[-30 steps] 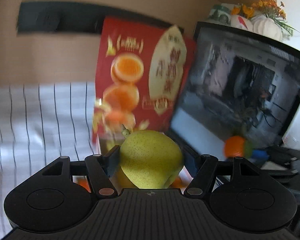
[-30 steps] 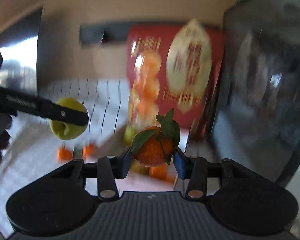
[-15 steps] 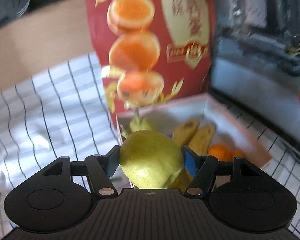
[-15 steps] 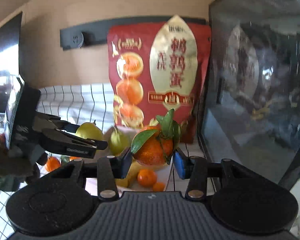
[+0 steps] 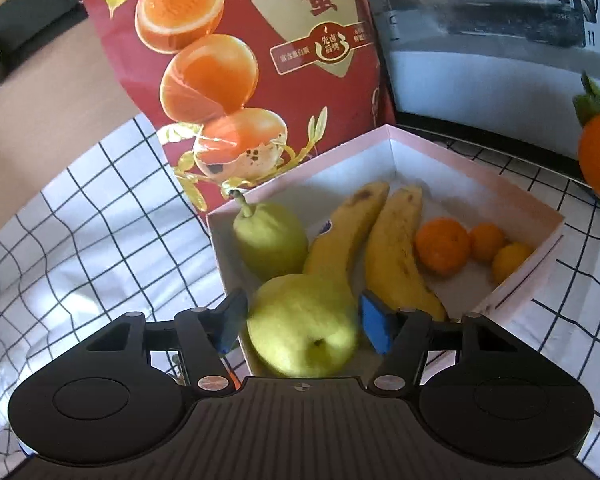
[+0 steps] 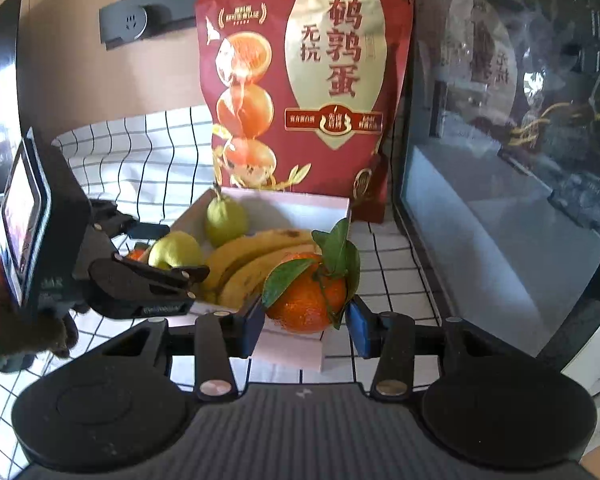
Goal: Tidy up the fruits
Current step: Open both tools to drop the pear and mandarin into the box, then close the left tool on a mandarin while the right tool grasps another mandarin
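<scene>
While the left gripper point(image 5: 303, 320) hangs over the near left corner of the box point(image 5: 420, 148), its jaws are closing with a pear point(image 5: 302, 328) between them. The blue pads point(image 5: 232, 320) stand wide at the pear's flanks with what looks like a thin gap each side, so no clear pinch; the pear is blurred, blossom end toward the camera. The pear sits low inside that near left corner, against the box's left wall. Second pear point(image 5: 270, 240) lies in the box just behind it, stem up toward the back left corner. Two bananas point(image 5: 392, 248) lie side by side in the middle of the box, tips toward its back wall. Three mandarins point(image 5: 442, 246) cluster at the box's right side, the largest next to the bananas. Right gripper point(image 6: 306, 322) is over the box's near right edge, fingers pinching a leafy tangerine point(image 6: 306, 300) from both sides; the tangerine is off the box floor, leaves up. Red bag point(image 5: 236, 60) stands upright right behind the box, touching or nearly touching its back wall. Checked cloth point(image 5: 80, 220) lies under the box and spreads out to its left. A dark glass panel point(image 6: 520, 160) stands to the box's right, apart from it.
</scene>
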A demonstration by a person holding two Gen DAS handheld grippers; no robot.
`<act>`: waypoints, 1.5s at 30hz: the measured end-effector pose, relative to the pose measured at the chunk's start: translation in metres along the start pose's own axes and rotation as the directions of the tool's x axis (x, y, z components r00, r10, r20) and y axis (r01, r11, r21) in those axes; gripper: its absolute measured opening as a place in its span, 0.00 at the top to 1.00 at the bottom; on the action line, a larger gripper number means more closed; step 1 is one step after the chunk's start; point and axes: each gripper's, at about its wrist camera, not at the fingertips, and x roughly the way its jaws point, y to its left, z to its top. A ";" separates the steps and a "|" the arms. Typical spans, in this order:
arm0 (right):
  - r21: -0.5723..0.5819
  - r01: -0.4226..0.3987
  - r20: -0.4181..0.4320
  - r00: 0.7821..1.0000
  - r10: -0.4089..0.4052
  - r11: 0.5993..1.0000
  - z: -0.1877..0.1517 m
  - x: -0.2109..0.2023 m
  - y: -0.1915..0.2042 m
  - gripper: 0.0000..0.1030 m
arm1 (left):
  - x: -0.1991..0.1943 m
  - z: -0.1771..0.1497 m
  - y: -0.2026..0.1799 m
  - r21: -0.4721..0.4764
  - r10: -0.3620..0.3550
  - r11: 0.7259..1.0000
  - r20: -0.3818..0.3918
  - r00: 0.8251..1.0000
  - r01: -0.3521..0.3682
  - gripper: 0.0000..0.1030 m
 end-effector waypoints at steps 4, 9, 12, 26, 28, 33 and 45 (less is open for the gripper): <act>0.001 0.001 -0.018 1.000 -0.001 1.000 -0.004 0.002 -0.002 0.57 | -0.004 0.000 0.001 -0.017 -0.010 1.000 -0.004 1.000 0.009 0.37; 0.005 -0.001 -0.027 1.000 0.001 1.000 -0.007 0.004 -0.002 0.57 | -0.026 0.003 0.008 -0.110 -0.072 0.991 0.011 0.997 0.073 0.49; 0.009 -0.005 -0.035 0.999 0.006 1.000 -0.007 0.009 -0.003 0.57 | -0.046 -0.002 0.016 -0.204 -0.087 0.974 0.045 0.995 0.094 0.49; -0.007 -0.066 -0.043 0.997 0.066 0.998 0.026 0.069 0.015 0.57 | -0.092 -0.085 0.055 -0.519 -0.083 0.854 -0.057 0.995 0.041 0.51; 0.002 -0.089 -0.068 0.994 0.089 0.996 0.028 0.079 0.018 0.56 | -0.095 -0.095 0.061 -0.540 -0.075 0.841 -0.075 0.994 0.023 0.51; -0.004 -0.091 -0.062 0.994 0.091 0.996 0.025 0.080 0.029 0.51 | -0.095 -0.111 0.075 -0.569 -0.054 0.822 -0.112 0.992 -0.019 0.51; -0.108 -0.065 -0.049 0.997 0.060 0.992 -0.004 0.033 0.057 0.51 | -0.051 -0.092 0.119 -0.557 0.053 0.820 -0.150 0.987 -0.129 0.51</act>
